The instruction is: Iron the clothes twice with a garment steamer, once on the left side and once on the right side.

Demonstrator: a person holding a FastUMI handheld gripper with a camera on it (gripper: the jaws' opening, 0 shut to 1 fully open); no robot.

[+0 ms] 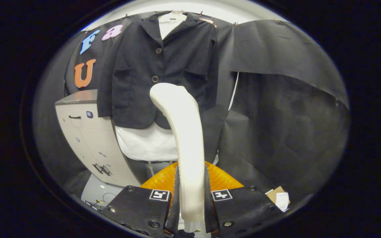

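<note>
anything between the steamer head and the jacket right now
Nothing visible. The gripper is shut on the steamer, whose head rises just ahead of the dark jacket hanging over a white shirt; how close it is cannot be told.

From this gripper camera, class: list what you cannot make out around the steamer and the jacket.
1. Steamer face: it points away toward the jacket, so any contact or gap is unreadable.
2. Steamer's lower handle: covered by the gripper, whose fingers clamp it.
3. White shirt: mostly covered by the jacket.
4. Grey cabinet: its right side is hidden behind the clothes.
</note>
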